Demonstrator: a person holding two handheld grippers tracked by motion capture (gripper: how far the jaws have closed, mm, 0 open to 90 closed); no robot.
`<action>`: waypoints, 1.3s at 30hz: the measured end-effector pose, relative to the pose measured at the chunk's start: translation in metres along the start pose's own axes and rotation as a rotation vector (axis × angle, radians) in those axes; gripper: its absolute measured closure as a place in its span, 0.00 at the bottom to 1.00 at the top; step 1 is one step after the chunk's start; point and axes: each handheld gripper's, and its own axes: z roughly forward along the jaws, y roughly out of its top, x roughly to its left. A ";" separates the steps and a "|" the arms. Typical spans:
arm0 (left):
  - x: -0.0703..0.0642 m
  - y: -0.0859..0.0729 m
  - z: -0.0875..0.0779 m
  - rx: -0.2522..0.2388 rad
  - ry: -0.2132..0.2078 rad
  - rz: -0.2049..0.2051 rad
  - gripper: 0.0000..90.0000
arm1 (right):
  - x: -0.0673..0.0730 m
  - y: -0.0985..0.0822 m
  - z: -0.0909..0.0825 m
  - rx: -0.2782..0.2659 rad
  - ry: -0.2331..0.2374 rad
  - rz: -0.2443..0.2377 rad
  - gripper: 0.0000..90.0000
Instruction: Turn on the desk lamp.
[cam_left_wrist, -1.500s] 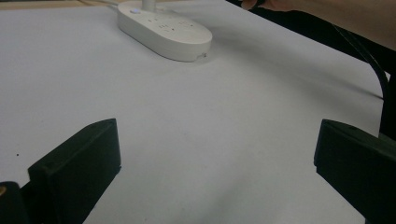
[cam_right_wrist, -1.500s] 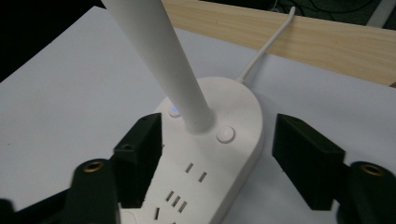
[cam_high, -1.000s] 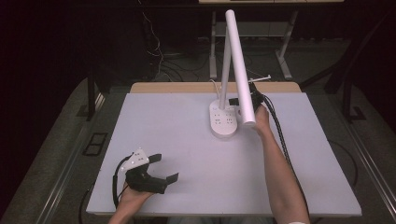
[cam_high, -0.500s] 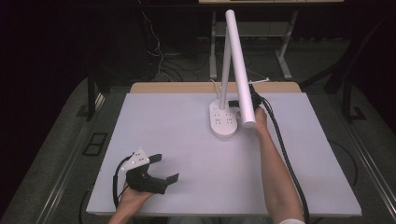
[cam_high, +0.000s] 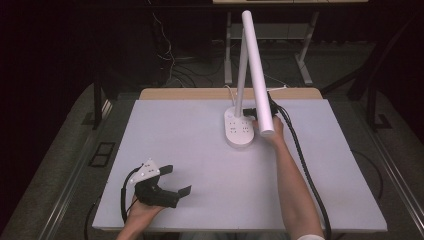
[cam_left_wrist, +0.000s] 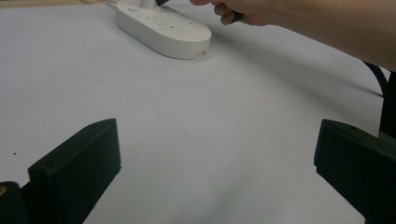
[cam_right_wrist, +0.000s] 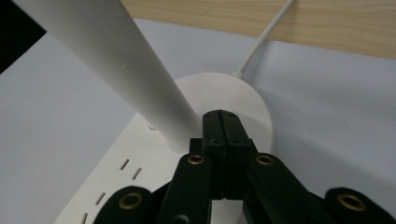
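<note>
A white desk lamp stands at the back of the table, with an oval base (cam_high: 239, 132) that carries socket slots and a long white head bar (cam_high: 257, 70) slanting over it. My right gripper (cam_high: 246, 111) is at the base, partly hidden behind the bar. In the right gripper view it (cam_right_wrist: 220, 119) is shut with nothing between its jaws, the tip over the base (cam_right_wrist: 243, 93) right beside the stem (cam_right_wrist: 116, 51). My left gripper (cam_high: 176, 180) rests open near the table's front left; its jaws (cam_left_wrist: 219, 140) stand wide apart over bare table.
The lamp's white cord (cam_right_wrist: 264, 37) runs back over the wooden table edge (cam_high: 200, 93). A black cable (cam_high: 305, 165) trails along the right forearm (cam_high: 292, 185). In the left gripper view, the base (cam_left_wrist: 163, 30) and the right hand (cam_left_wrist: 252, 11) are far ahead.
The right forearm has shifted slightly to the left while its gripper stays at the lamp base. The left gripper has not moved.
</note>
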 end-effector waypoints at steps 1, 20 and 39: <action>0.000 0.000 0.000 0.002 0.001 0.001 0.00 | 0.000 0.000 0.000 -0.001 0.002 0.007 1.00; 0.000 0.000 0.001 0.009 0.003 0.006 0.00 | 0.005 0.001 0.000 -0.001 -0.045 -0.032 1.00; 0.000 0.000 0.002 0.010 0.004 0.005 0.00 | 0.013 0.007 -0.021 0.026 -0.059 -0.106 1.00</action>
